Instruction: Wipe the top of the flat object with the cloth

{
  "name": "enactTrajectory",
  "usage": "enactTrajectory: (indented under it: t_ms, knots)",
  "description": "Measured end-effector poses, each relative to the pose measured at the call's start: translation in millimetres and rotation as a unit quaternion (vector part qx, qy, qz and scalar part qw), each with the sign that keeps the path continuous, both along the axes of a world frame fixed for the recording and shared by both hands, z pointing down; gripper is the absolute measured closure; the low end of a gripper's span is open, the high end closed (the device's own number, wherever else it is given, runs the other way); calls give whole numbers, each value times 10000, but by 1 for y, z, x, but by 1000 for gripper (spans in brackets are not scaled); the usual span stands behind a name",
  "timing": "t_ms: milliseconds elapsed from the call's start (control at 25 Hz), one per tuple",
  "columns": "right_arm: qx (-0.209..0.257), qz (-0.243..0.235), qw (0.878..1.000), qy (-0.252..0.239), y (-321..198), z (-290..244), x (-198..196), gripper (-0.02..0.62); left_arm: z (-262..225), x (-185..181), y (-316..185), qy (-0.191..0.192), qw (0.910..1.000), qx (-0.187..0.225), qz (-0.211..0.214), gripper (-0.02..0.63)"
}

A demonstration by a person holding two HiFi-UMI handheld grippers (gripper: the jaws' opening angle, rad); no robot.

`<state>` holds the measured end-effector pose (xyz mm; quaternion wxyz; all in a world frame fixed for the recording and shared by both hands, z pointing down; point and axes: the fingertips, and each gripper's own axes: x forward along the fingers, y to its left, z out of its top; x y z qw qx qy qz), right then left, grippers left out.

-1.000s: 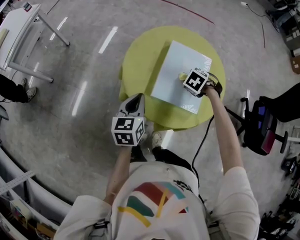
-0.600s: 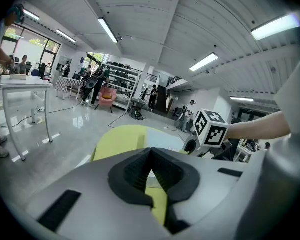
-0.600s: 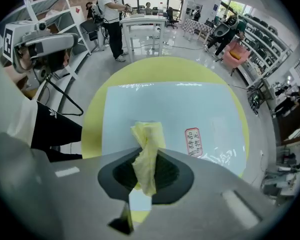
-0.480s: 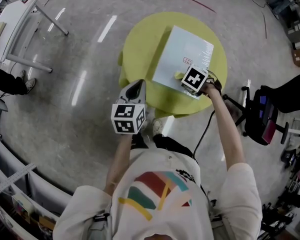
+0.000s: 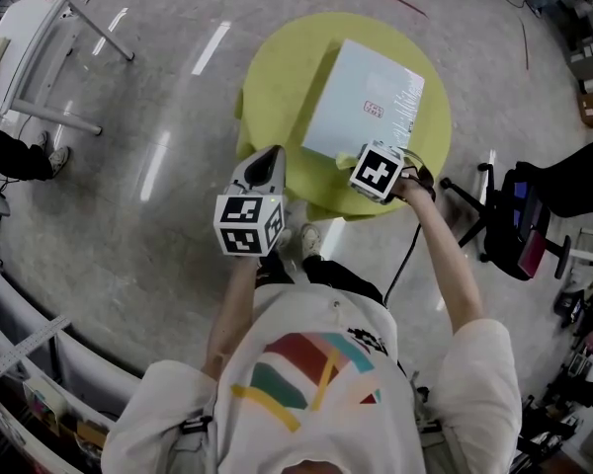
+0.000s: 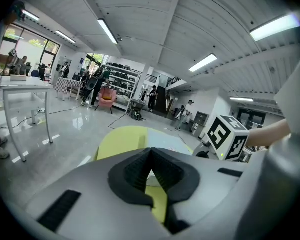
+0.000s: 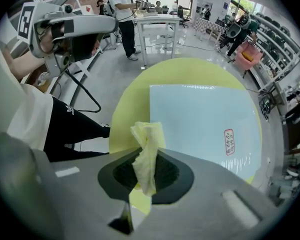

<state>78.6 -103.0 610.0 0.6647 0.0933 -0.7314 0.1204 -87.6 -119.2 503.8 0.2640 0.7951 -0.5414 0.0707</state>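
The right gripper [image 7: 146,173] is clamped on a bunched yellow cloth [image 7: 148,143], which hangs from its jaws and points down at the near edge of the pale blue flat object [image 7: 205,116]. The cloth's loose end sits just at that object's near corner, partly over the round yellow desk [image 7: 127,114]. Nearly all of the flat top spreads away beyond the gripper. It carries no visible dirt or streaks, so how much has been wiped cannot be told. I judge the wiping under way, at the near end of a stroke. The left gripper [image 6: 151,173] has its jaws together on nothing, off the desk's near side.
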Motion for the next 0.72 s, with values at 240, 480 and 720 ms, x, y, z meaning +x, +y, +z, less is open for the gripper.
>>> enactTrajectory:
  t_ms: [240,480,720]
  knots:
    - [-236,-38,9997,-43,17,4,-2,569,-2,-4,0,-2,10000,12,-65,592]
    - [-36,-159,9995,-281,10,-18,-10,569,-1,-16,2,-36,9998,-7,-177,592]
    - [776,-124,9953,-569,-68,-64,-21,569,-1,-19,3,-91,9997,-12,-232,592]
